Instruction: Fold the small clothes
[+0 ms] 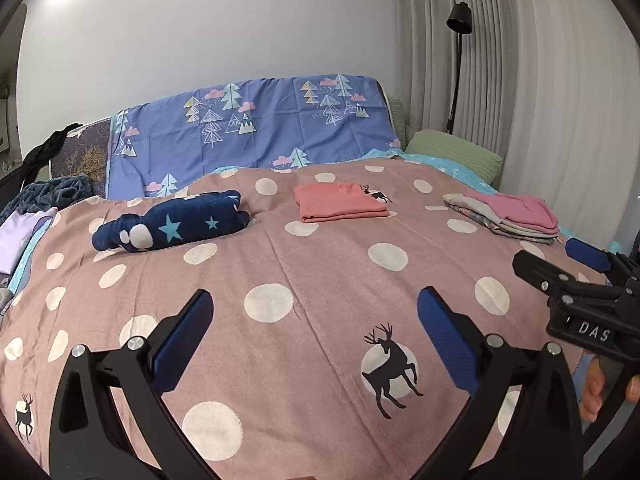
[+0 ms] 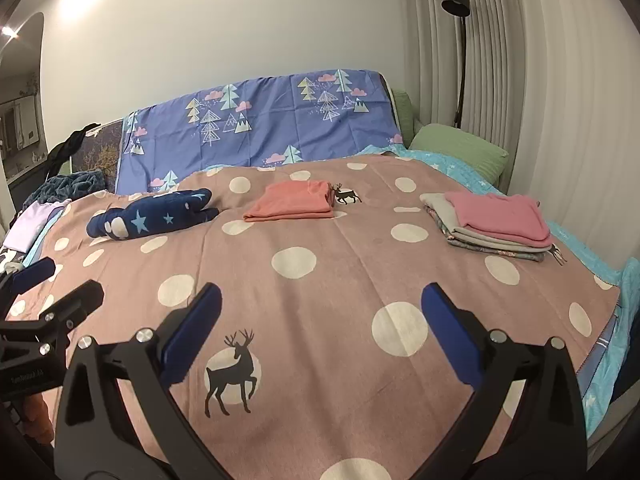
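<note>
On the bed [image 1: 320, 280], with both your left claw [image 1: 316, 332] and right claw [image 2: 322, 328] spread wide and empty, reach for the crumpled navy garment [image 1: 172, 226] next, pinching two corners.

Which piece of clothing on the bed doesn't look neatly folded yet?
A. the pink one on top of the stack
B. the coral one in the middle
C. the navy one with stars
C: the navy star-print garment lies bunched and rumpled, while the coral garment and the pink garment lie flat and squared.
</note>
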`<state>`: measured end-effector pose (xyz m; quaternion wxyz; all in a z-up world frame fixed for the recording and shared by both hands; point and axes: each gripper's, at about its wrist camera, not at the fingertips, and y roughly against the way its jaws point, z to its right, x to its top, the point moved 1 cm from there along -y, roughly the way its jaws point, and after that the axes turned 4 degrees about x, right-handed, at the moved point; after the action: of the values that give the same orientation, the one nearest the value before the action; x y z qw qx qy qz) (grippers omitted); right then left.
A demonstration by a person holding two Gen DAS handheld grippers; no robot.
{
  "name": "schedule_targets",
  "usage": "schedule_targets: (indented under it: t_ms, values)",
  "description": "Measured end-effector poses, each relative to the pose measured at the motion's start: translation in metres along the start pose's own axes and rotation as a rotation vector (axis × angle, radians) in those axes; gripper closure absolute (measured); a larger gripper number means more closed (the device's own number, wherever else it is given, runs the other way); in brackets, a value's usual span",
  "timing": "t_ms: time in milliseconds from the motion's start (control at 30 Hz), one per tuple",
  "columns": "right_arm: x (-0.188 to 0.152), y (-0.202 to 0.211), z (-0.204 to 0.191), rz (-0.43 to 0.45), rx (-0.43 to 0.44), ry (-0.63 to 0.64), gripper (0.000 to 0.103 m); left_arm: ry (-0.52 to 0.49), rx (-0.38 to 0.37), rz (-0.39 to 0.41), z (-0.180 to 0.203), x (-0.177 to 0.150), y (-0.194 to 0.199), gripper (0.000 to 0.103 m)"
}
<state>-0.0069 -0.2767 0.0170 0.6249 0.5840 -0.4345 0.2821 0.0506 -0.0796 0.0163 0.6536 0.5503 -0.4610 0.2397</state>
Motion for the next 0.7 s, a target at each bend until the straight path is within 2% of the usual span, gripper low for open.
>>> schedule_targets:
  t_ms: [700]
  values:
    - [-0.0098, -0.0015, -0.0022, -0.022, 0.003, 0.016, 0.002, 0.034, 0.000, -0.027, -0.0009, -0.0081, -0.0033, 0.001]
